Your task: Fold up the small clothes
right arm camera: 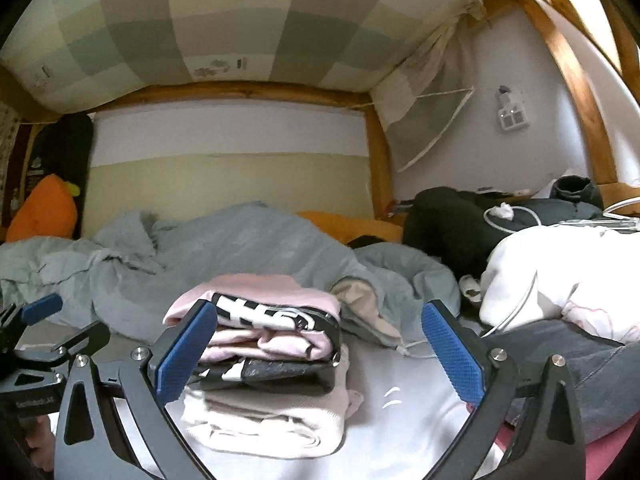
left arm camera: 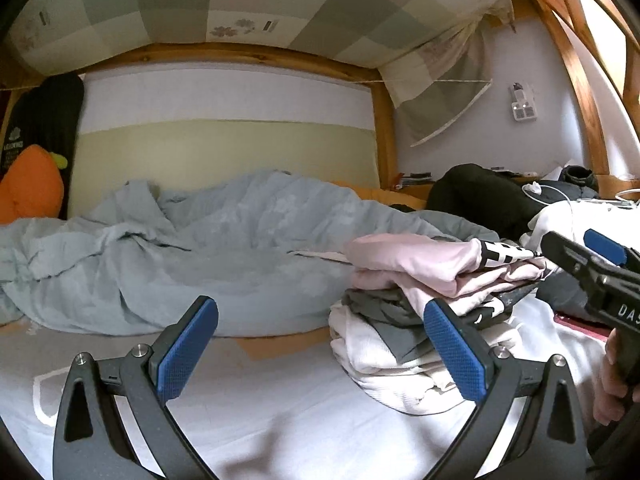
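Left wrist view showed one big bed (left arm camera: 280, 420) with a white sheet and one crumpled blue blanket (left arm camera: 180, 248) behind. One stack of folded clothes (left arm camera: 424, 304) sat on the sheet: a pink top (right arm camera: 276, 320) with black-and-white letters I could not read, a dark piece under it, and a white one (right arm camera: 272, 420) at the bottom. Left tongs (left arm camera: 320, 348) were level and low over the bed, wide open, holding nothing, just left of the stack. Right tongs (right arm camera: 320, 356) were wide open too, one finger on each side of the stack. "DAS" showed on them.
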Demonstrator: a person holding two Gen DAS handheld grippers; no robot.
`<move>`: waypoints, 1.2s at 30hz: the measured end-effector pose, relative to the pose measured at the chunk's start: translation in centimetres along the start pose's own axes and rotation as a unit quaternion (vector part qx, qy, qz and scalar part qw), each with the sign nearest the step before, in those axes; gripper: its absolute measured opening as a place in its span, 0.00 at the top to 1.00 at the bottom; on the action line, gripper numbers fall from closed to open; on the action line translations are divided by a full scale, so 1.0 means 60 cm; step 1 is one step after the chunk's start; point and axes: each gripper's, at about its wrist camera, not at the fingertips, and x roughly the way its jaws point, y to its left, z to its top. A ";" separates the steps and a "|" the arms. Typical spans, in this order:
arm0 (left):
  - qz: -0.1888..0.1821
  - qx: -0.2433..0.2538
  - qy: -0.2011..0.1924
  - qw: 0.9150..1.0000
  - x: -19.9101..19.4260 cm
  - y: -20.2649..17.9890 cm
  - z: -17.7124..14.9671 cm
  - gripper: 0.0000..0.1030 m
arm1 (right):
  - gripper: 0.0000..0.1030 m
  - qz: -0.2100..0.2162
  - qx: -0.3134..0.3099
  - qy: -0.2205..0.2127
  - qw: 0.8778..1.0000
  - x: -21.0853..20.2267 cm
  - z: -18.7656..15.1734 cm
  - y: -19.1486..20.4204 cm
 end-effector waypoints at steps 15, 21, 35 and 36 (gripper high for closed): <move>0.003 -0.025 0.032 0.999 0.019 0.013 -0.001 0.00 | 0.00 0.018 -0.045 0.077 0.996 0.033 -0.013 0.025; 0.003 -0.031 0.047 0.998 0.027 0.016 -0.003 0.00 | 0.00 0.021 -0.049 0.081 0.995 0.036 -0.016 0.028; -0.002 -0.025 0.056 0.998 0.031 0.012 -0.006 0.00 | 0.00 0.012 -0.049 0.080 0.995 0.023 -0.017 0.029; -0.002 -0.025 0.056 0.998 0.032 0.012 -0.006 0.00 | 0.00 0.011 -0.047 0.081 0.996 0.023 -0.016 0.028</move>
